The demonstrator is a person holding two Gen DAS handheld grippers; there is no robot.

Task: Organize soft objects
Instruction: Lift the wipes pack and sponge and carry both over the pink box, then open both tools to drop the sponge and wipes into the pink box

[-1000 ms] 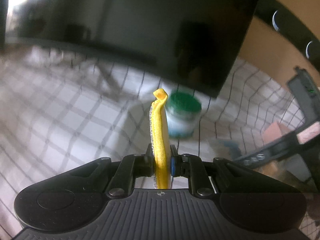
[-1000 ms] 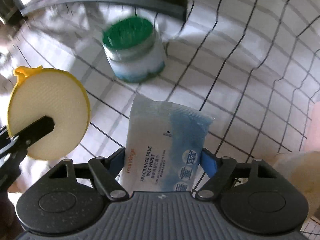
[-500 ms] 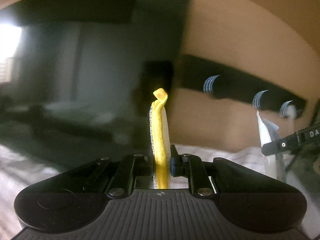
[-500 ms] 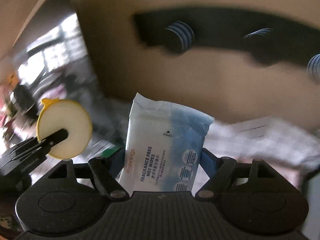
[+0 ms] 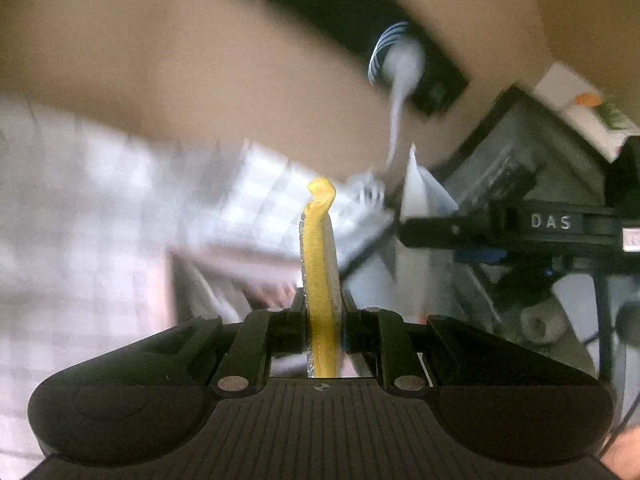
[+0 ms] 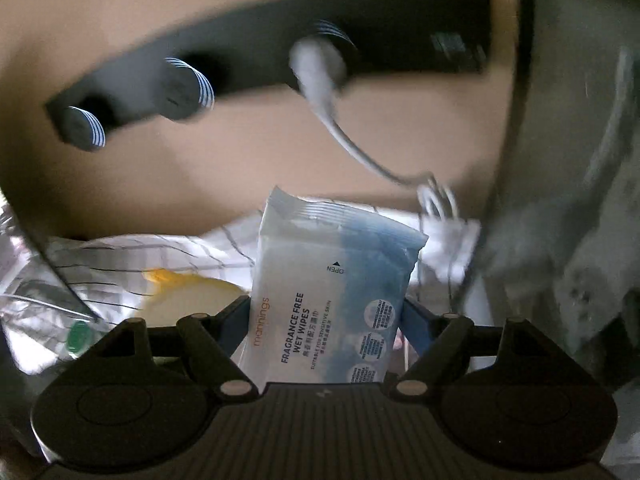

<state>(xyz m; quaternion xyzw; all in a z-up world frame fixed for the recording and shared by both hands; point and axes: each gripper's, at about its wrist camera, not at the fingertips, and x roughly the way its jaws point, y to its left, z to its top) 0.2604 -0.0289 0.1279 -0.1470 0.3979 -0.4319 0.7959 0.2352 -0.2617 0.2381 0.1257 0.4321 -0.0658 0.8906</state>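
Observation:
A round yellow sponge (image 5: 320,264) stands edge-on in my left gripper (image 5: 322,312), which is shut on it. In the right wrist view the same sponge (image 6: 192,296) shows blurred at the lower left. A blue and white pack of wet wipes (image 6: 332,300) stands upright in my right gripper (image 6: 326,312), whose wide-set jaws press on both its sides. In the left wrist view the right gripper (image 5: 440,228) reaches in from the right with the white pack (image 5: 420,196) end-on.
A black power strip (image 6: 392,28) hangs on the beige wall, with a white plug and cable (image 6: 320,72) running down. A checked cloth (image 5: 80,200) covers the surface at left. A dark grey box (image 5: 520,152) stands at right. A green-lidded jar (image 6: 80,336) is low left.
Both views have swung away from the checked tabletop and the green-lidded jar, up toward the wall and then right to the grey box. Both grips are unchanged.

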